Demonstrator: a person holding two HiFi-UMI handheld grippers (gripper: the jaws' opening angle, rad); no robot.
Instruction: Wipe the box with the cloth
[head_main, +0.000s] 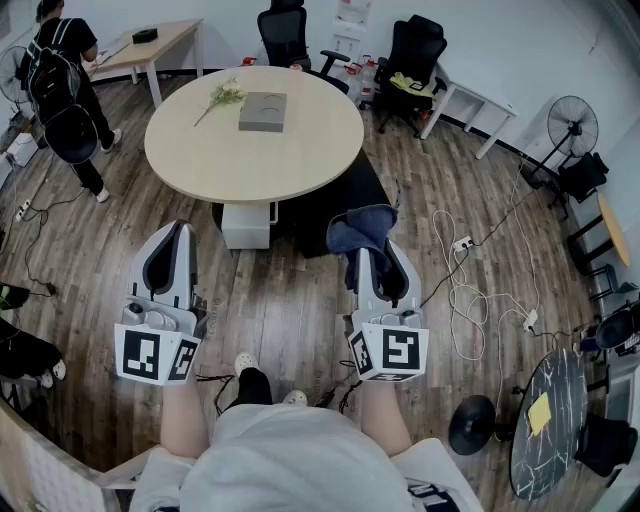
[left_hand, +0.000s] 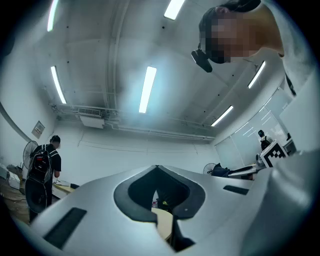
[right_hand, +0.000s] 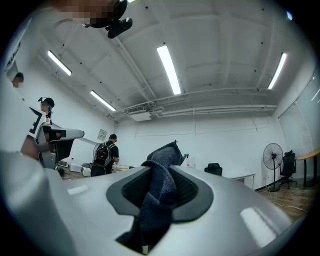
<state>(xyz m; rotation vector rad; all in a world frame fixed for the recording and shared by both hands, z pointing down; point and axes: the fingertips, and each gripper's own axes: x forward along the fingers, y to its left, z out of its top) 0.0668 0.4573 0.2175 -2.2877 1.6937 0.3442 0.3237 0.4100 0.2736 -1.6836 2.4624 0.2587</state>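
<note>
A flat grey box (head_main: 262, 111) lies on the round beige table (head_main: 300, 150) ahead of me, next to a sprig of flowers (head_main: 222, 97). My right gripper (head_main: 378, 250) is shut on a dark blue cloth (head_main: 360, 228), held over the floor short of the table. In the right gripper view the cloth (right_hand: 159, 192) hangs bunched between the jaws of the right gripper (right_hand: 160, 170). My left gripper (head_main: 175, 228) is level with it on the left, shut with nothing in it. The left gripper (left_hand: 156, 170) points upward, with a sliver of table behind its jaws.
A person with a backpack (head_main: 60, 95) stands at the far left by a desk (head_main: 150, 45). Two black office chairs (head_main: 290, 35) (head_main: 412, 50) sit behind the table. Cables (head_main: 470, 290) lie on the floor to the right, near a fan (head_main: 572, 125) and a small dark round table (head_main: 548, 420).
</note>
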